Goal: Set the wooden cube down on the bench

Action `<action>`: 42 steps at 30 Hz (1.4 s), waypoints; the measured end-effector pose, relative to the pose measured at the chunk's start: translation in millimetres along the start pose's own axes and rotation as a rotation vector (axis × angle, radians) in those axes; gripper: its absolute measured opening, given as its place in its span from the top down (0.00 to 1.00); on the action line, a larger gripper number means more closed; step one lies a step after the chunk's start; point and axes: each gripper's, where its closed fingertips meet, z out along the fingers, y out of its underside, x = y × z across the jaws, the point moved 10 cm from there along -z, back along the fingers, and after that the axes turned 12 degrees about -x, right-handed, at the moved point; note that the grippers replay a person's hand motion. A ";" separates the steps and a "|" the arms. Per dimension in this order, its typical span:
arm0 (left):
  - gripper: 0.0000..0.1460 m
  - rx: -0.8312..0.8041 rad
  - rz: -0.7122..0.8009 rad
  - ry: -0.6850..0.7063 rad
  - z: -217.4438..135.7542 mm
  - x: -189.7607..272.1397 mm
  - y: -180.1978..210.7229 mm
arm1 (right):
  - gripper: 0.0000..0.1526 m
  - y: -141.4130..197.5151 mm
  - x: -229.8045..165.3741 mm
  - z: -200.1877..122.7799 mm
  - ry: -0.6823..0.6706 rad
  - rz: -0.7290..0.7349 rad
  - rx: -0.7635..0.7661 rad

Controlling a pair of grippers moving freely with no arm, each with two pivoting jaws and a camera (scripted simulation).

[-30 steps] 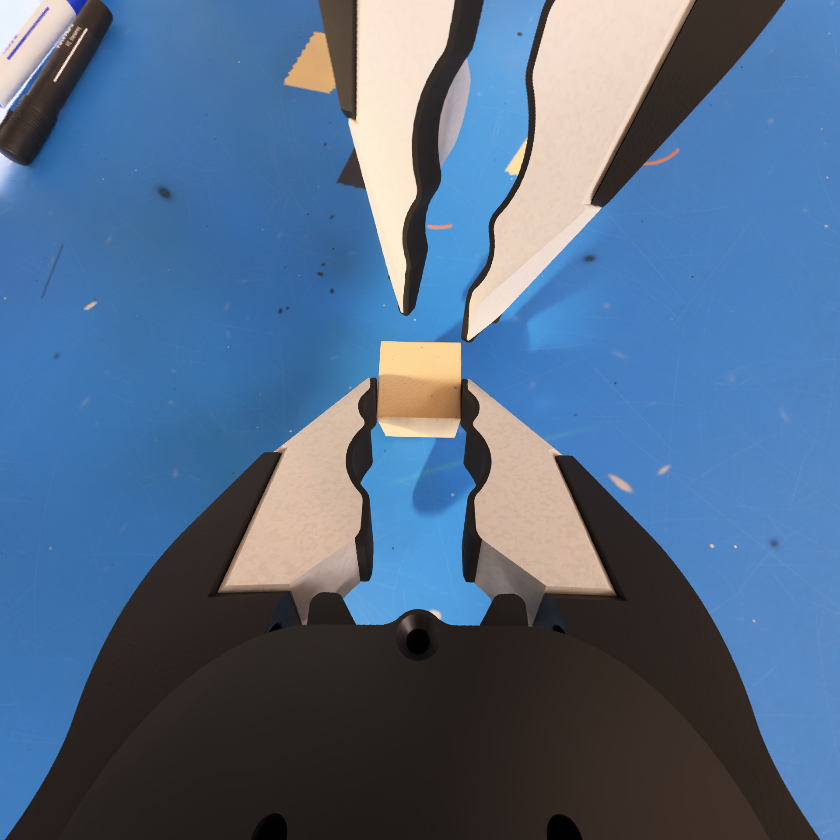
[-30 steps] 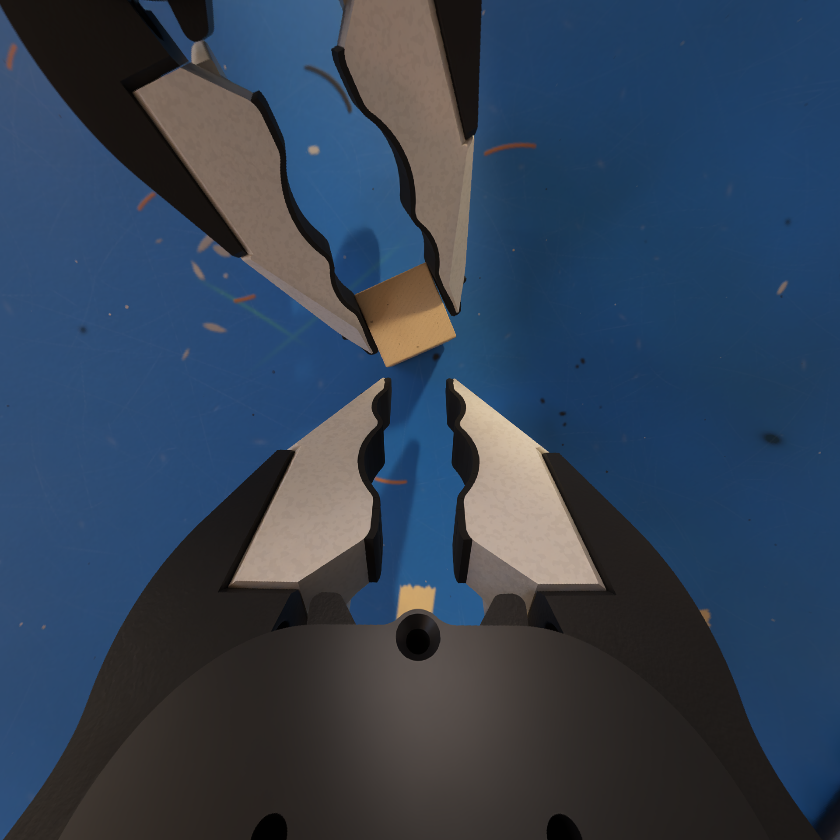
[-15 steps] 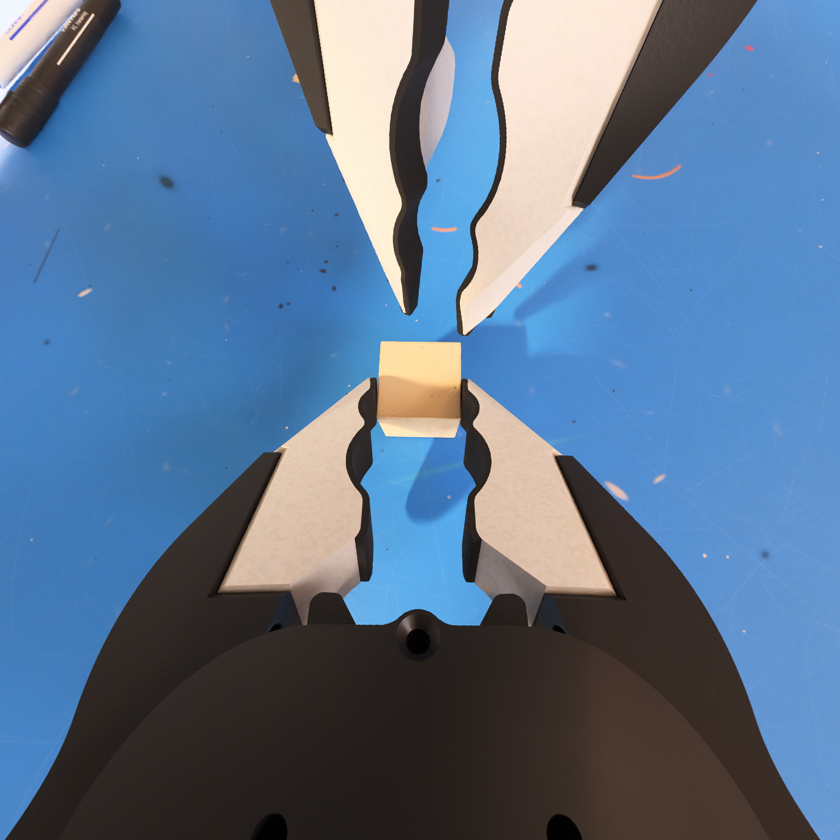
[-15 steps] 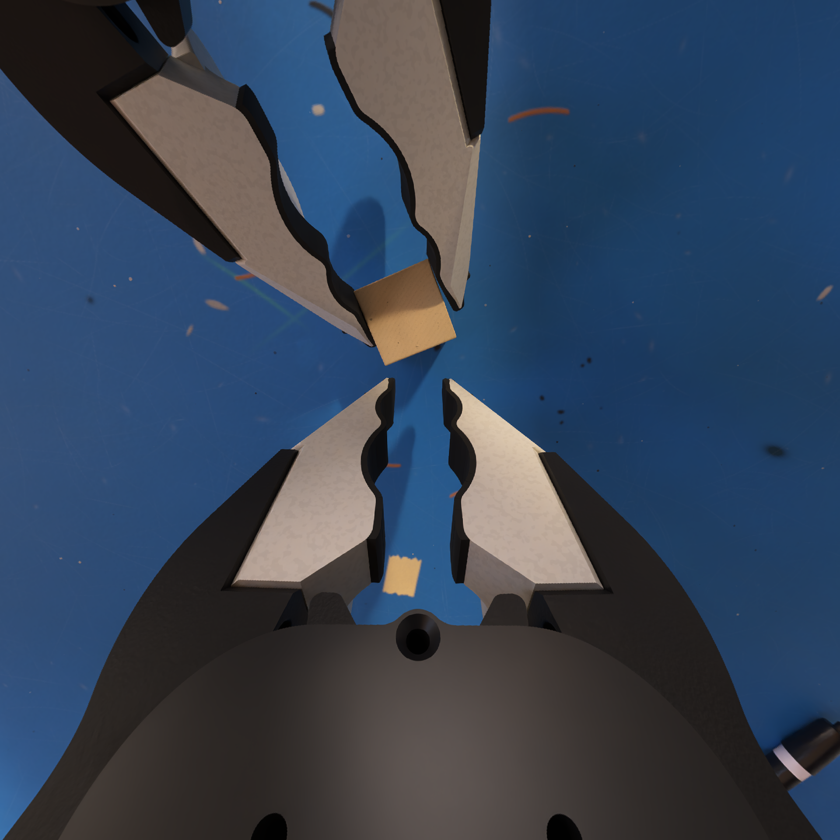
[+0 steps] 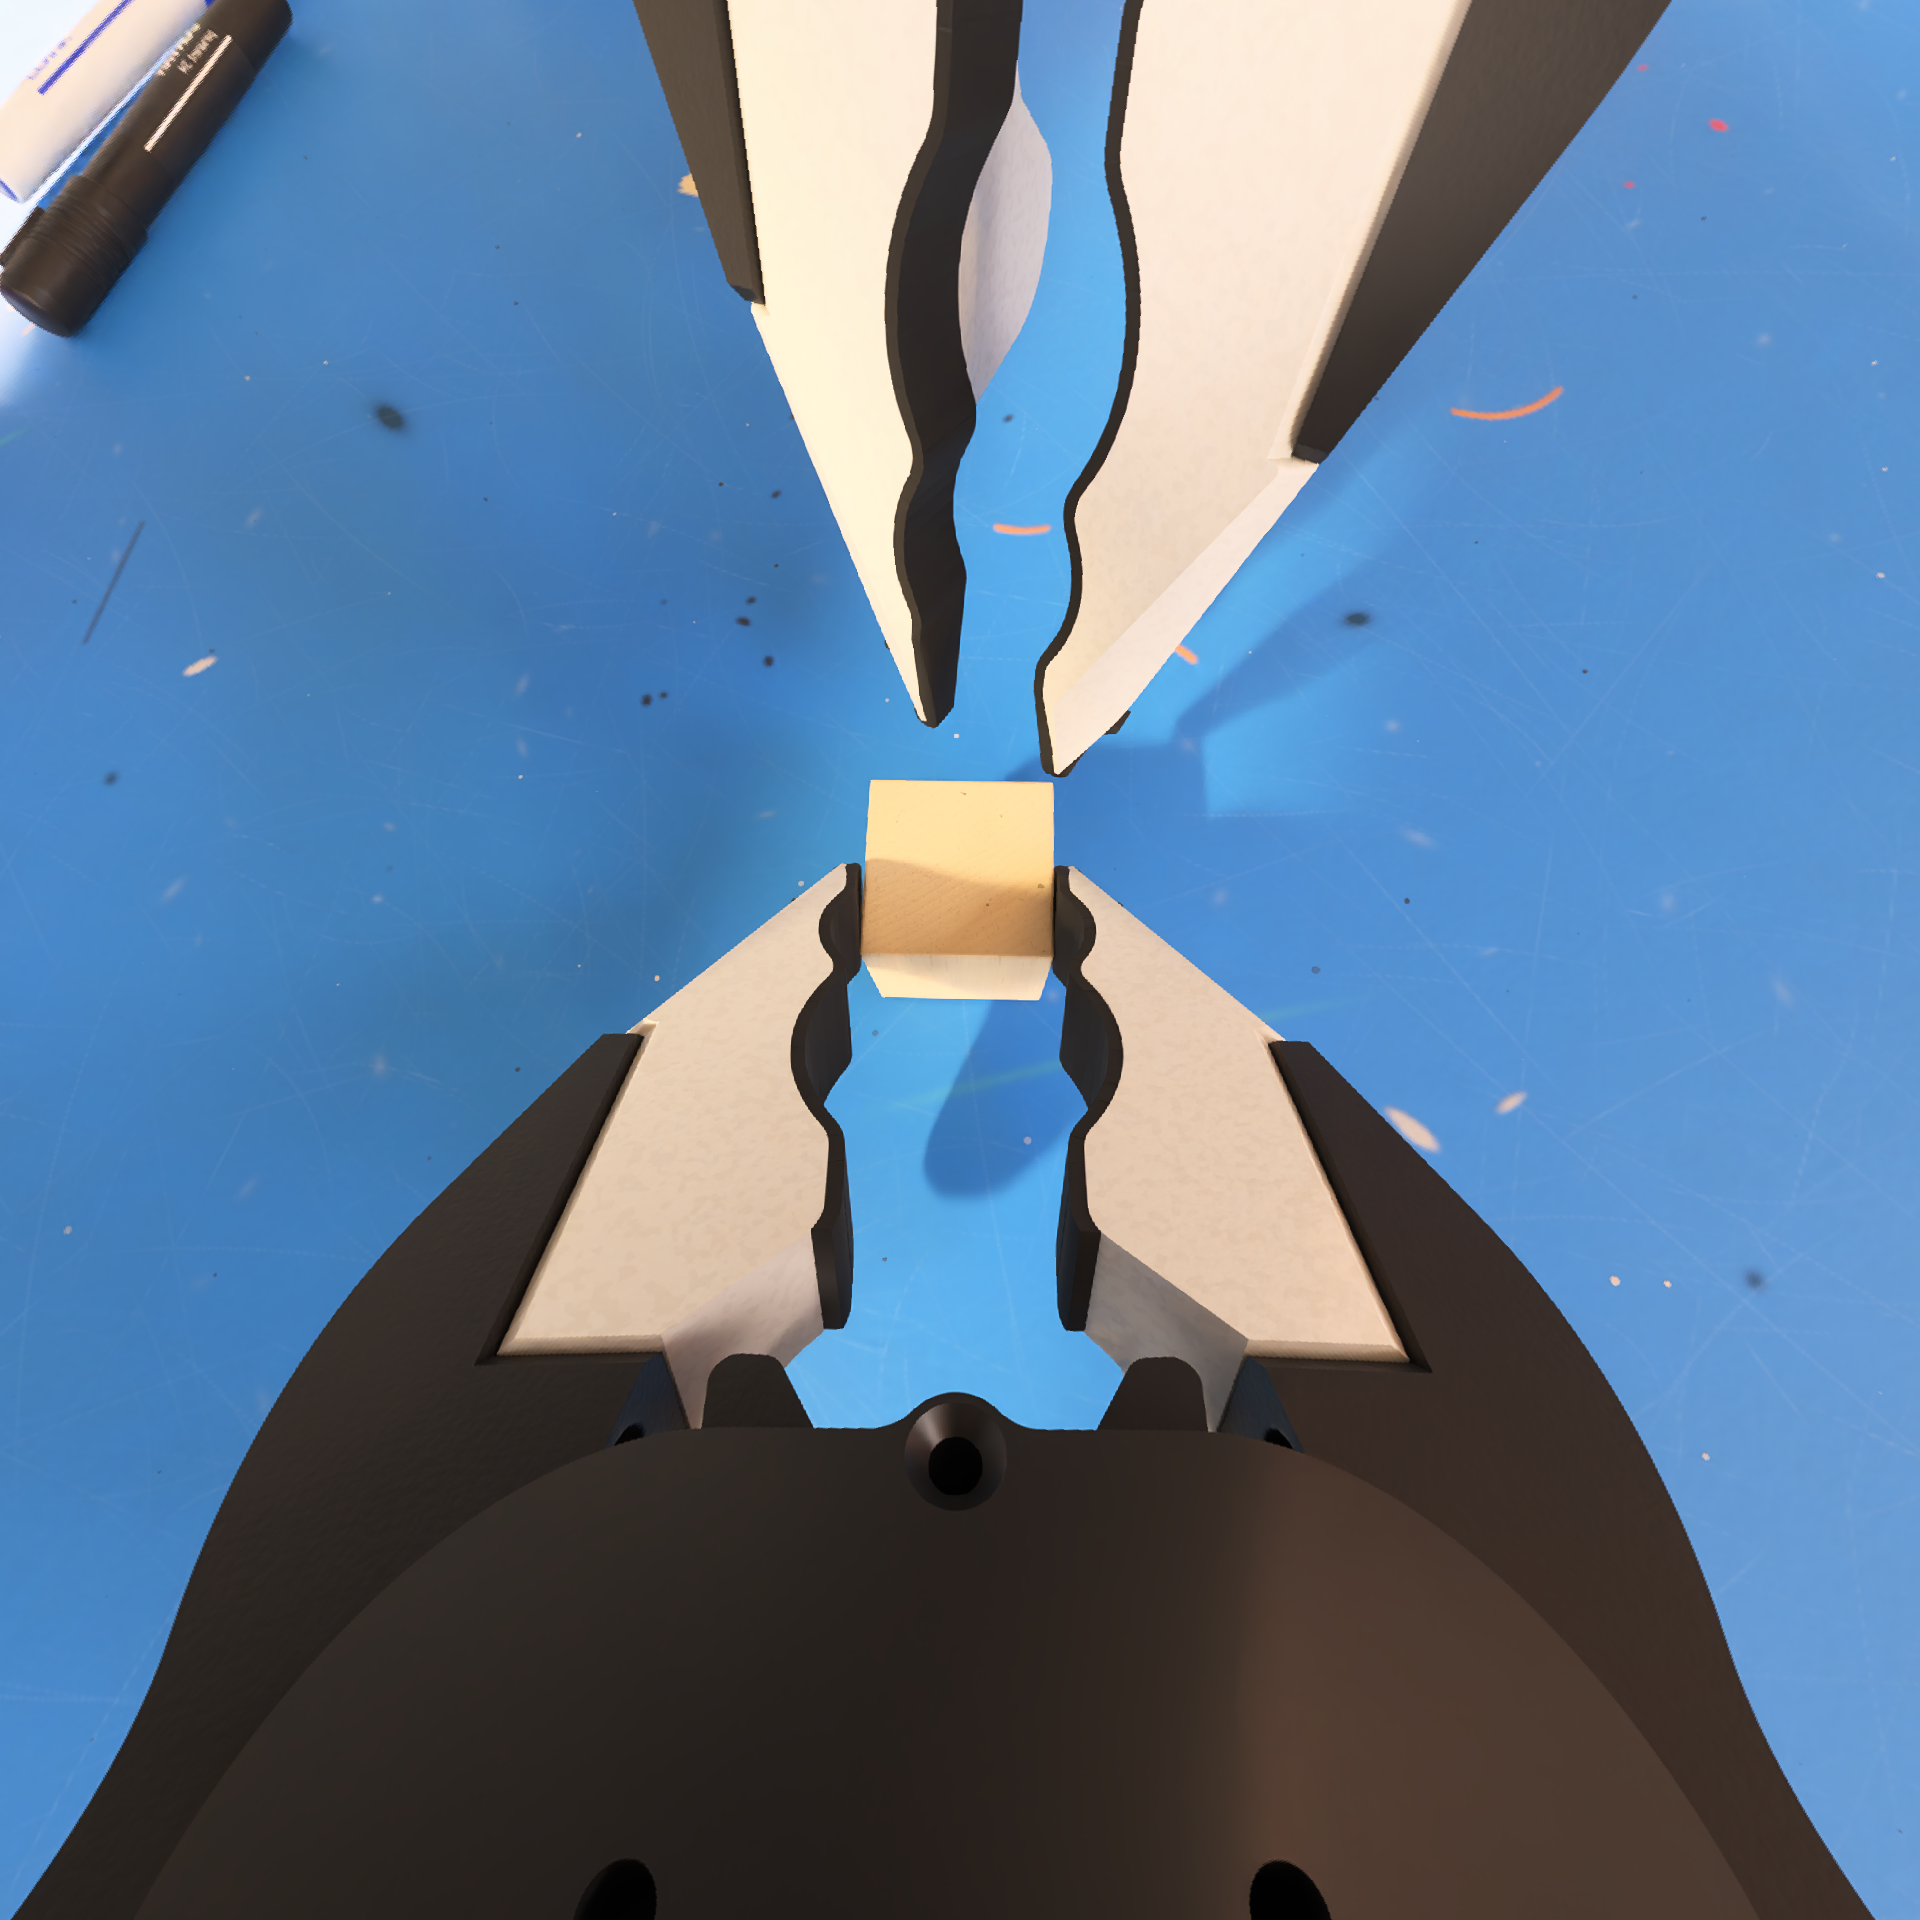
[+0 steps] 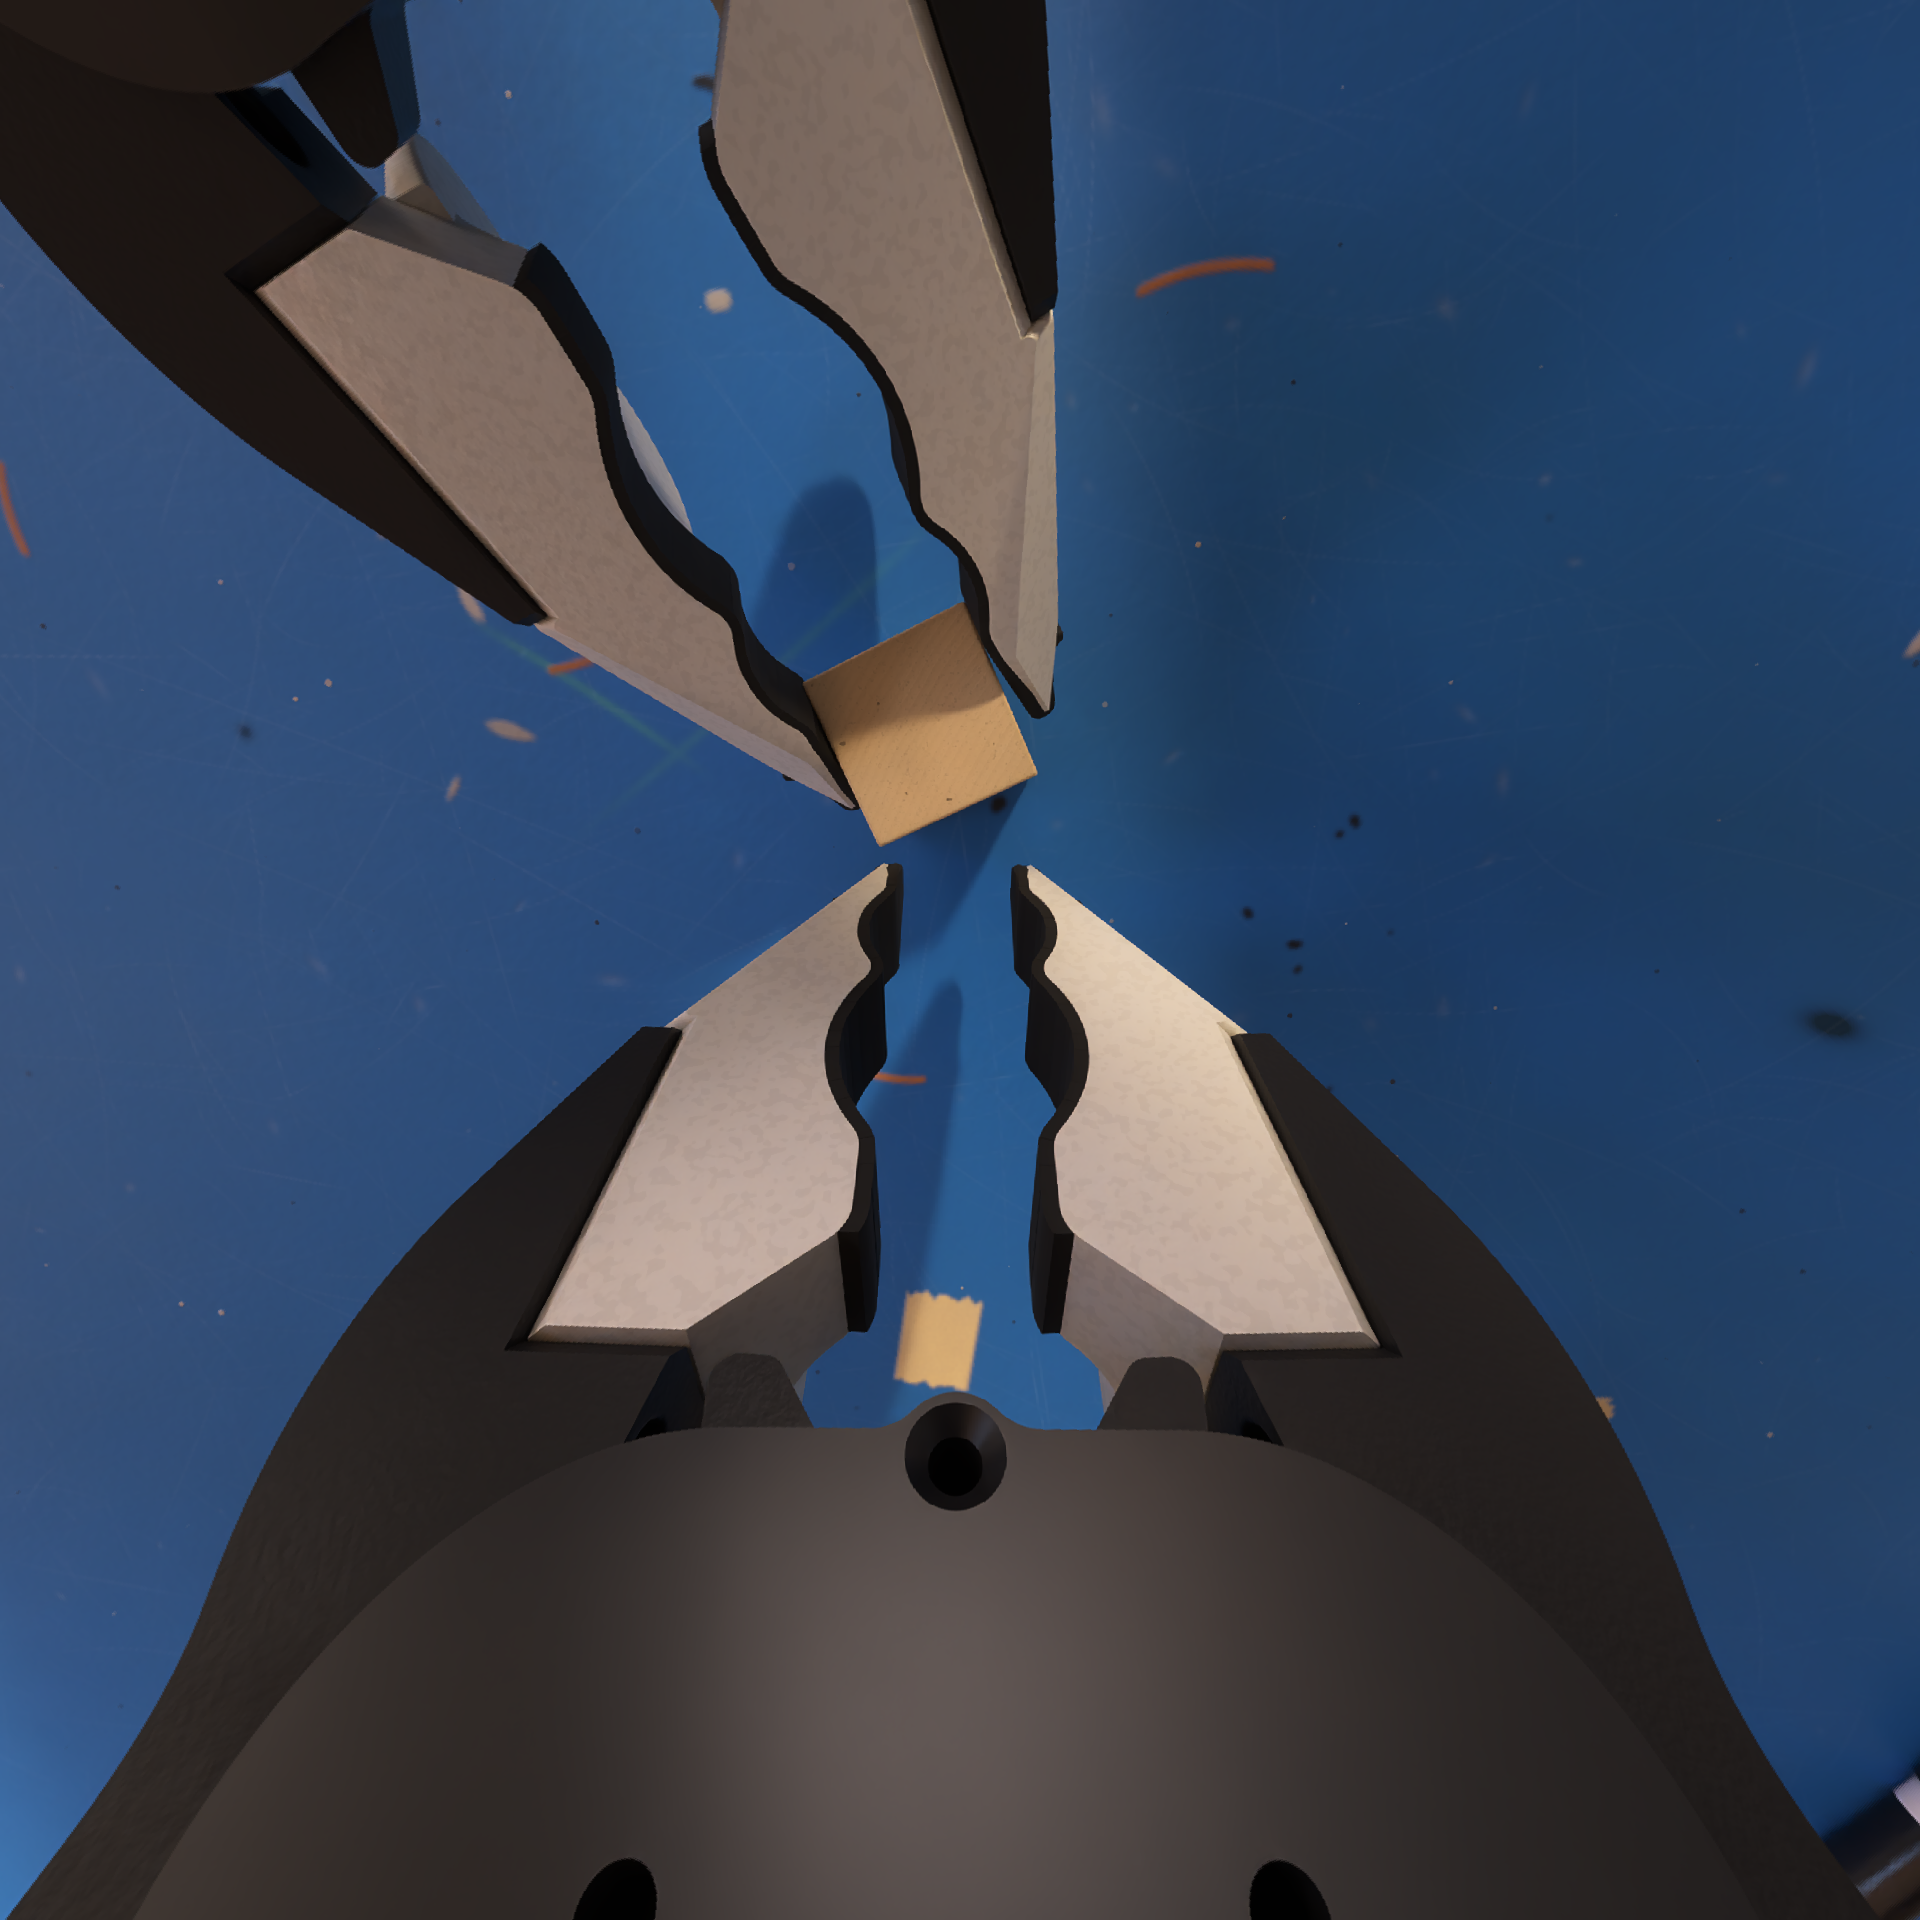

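My left gripper is shut on the wooden cube, a small pale block pinched between its fingertips above the blue bench, where the cube's shadow falls. My right gripper points at it from the opposite side, tips just short of the cube, not touching. In the right wrist view, my right gripper is empty with a narrow gap between its jaws. The cube sits just beyond it in the left gripper, over the bench.
A black marker and a white marker lie at the far left of the bench. A tan tape scrap lies on the bench under my right gripper. Another marker end shows at the bottom right.
The left gripper has kept the cube almost still. The right gripper has drifted a little over the bench and its jaws have narrowed slightly.
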 end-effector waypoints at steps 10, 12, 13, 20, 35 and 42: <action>0.75 0.005 0.034 -0.026 -0.2 1.6 0.3 | 0.94 0.6 3.5 -2.2 0.014 -0.078 0.019; 0.75 0.012 0.027 -0.019 0.3 0.9 0.7 | 0.93 4.2 6.6 -3.1 -0.022 -0.036 0.049; 0.75 0.011 0.031 -0.020 0.3 1.0 0.5 | 0.93 6.5 7.6 -4.5 -0.032 -0.026 0.074; 0.75 0.020 0.024 0.021 1.2 -3.0 1.0 | 0.85 29.9 7.7 -12.6 -0.070 0.089 0.267; 0.69 0.055 -0.062 0.077 -33.9 -3.6 1.1 | 0.75 101.4 -2.7 9.7 -0.176 0.261 0.699; 0.67 -0.032 -0.284 0.061 -38.1 16.2 17.3 | 0.71 99.5 1.9 20.0 -0.288 0.308 0.701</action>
